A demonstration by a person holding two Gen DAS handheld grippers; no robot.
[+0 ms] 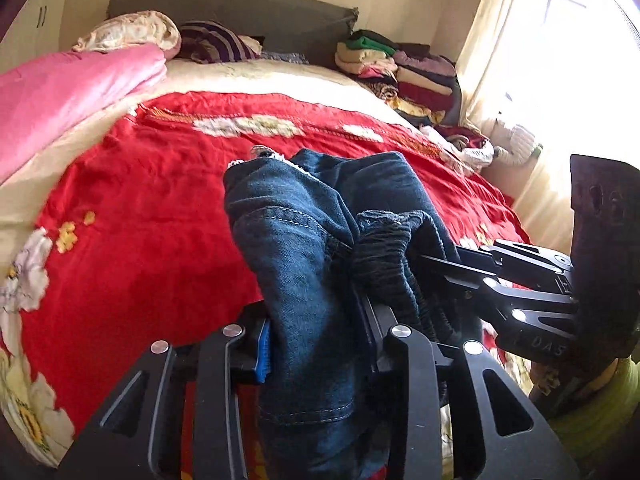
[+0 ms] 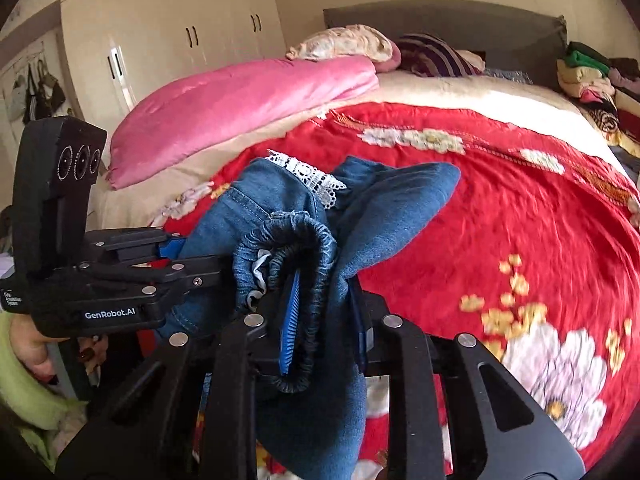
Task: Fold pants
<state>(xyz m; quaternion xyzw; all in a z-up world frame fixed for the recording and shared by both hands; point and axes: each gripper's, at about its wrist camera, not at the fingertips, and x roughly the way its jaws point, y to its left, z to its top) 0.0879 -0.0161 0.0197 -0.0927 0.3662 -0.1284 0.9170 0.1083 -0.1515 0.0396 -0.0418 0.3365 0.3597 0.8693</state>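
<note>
Scene: two wrist views over a bed with a red flowered bedspread (image 1: 132, 200); both handheld grippers meet at one bunch of denim.
Pants: 1 pair of dark blue jeans (image 1: 304, 264) — bunched, lifted clear of the spread at the near end, hanging between the two claws. White lace trim (image 2: 308, 174) shows at the far top edge; gathered elastic waistband (image 2: 296, 240) sits in front.
Left gripper (image 1: 320, 344): claw pinching a thick fold of denim; blue pad visible on one side, cloth fills the gap.
Right gripper (image 2: 324, 320): claw pinching the waistband elastic & the cloth beside it; blue ribbed pad pressed against the fabric.
Spacing: the two grippers are close, side by side, each visible in the other's view.
Progress: early, by my reading. Pants are gripped and raised, but still crumpled — no flat layout, no crease, no leg-on-leg fold visible.
Left to do: prob. spread or shake out the pair, lay flat on the spread, align legs, fold over.
Counts: grippers 2; pants 1; pink quilt (image 2: 240, 100) 1; grey headboard (image 1: 240, 8) 1; wardrobe (image 2: 168, 36) 1, door count unclear.
Far corner: stack of folded clothes (image 1: 396, 72), too many & too small to count.
Person: a hand in a green sleeve (image 2: 24, 376) holds the left gripper.
</note>
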